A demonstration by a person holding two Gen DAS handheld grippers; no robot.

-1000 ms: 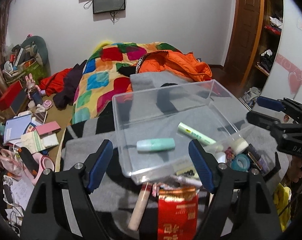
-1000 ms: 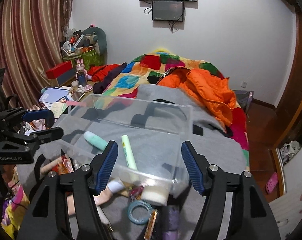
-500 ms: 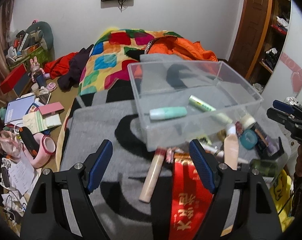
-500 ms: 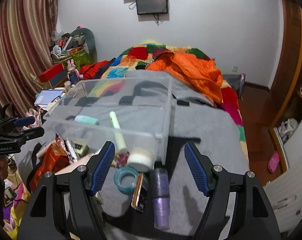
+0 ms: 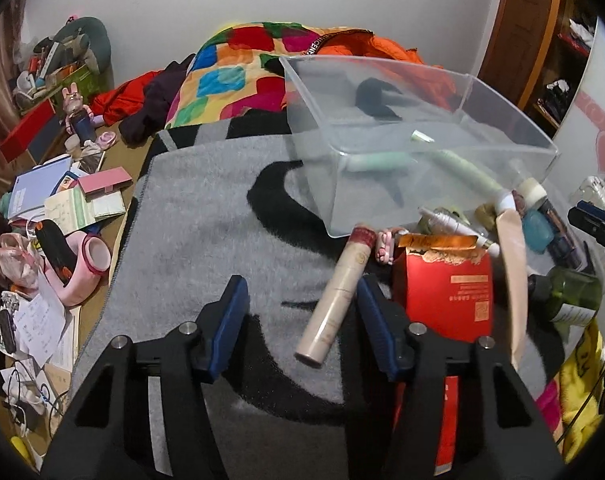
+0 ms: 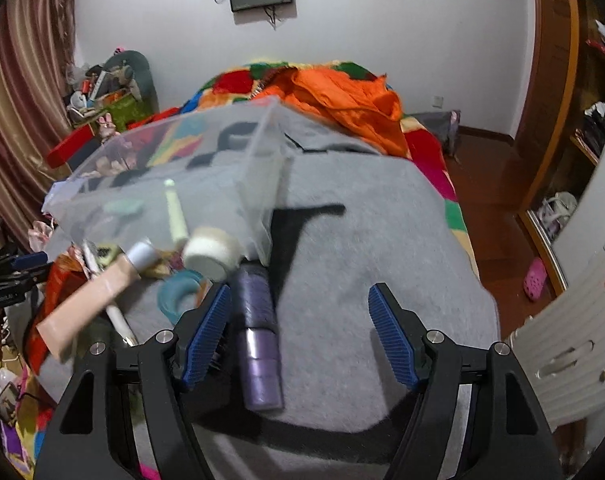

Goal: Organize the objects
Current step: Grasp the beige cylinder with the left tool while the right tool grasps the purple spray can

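A clear plastic bin [image 5: 322, 128] stands on a grey blanket and holds a mint tube [image 5: 376, 160] and a pale green tube [image 5: 468, 170]. My left gripper [image 5: 302, 324] is open and empty, with a beige tube [image 5: 336, 296] lying between its fingers and a red box [image 5: 446, 284] just to the right. My right gripper [image 6: 300, 336] is open and empty, with a purple bottle [image 6: 258, 332] by its left finger. The bin [image 6: 262, 184] is beyond it, with a white tape roll [image 6: 212, 254], a teal tape ring [image 6: 178, 294] and a peach tube [image 6: 86, 308] in front.
A green glass bottle [image 5: 568, 296] and small cosmetics lie right of the red box. Books, papers and a pink holder [image 5: 82, 268] clutter the floor at left. A colourful quilt [image 5: 238, 76] and orange jacket [image 6: 342, 100] lie behind the bin. A wooden wardrobe [image 6: 558, 92] stands right.
Both grippers have pulled back and down from the bin. The bin now sits farther away, and the loose tubes, red box and purple bottle have come close under the fingers.
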